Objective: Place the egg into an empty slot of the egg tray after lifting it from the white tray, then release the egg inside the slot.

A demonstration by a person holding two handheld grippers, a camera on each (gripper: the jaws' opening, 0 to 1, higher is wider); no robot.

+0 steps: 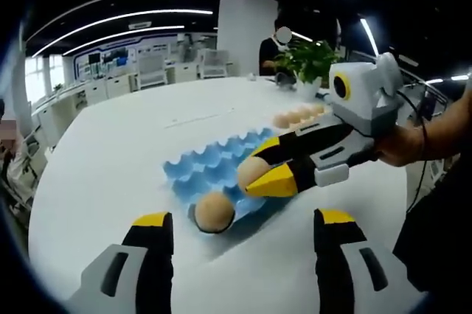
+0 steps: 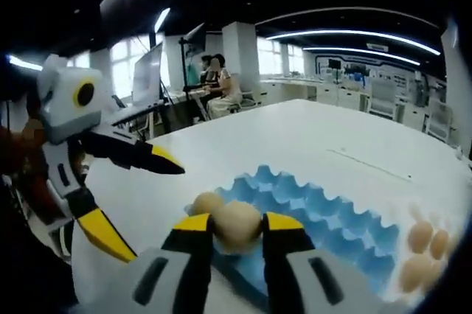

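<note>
Egg carried over the tray

A pale brown egg (image 2: 237, 225) is clamped by the right gripper (image 2: 237, 234) directly above the blue moulded egg tray (image 2: 346, 229), just beside a seated egg (image 1: 214, 212); the left gripper (image 1: 240, 244) is held apart.

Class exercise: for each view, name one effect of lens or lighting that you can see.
Left gripper view: fisheye bends the ceiling strip lights into arcs; the egg in the blue egg tray casts a soft shadow. Right gripper view: eggs near the rim look blurred; the white table glares.
</note>
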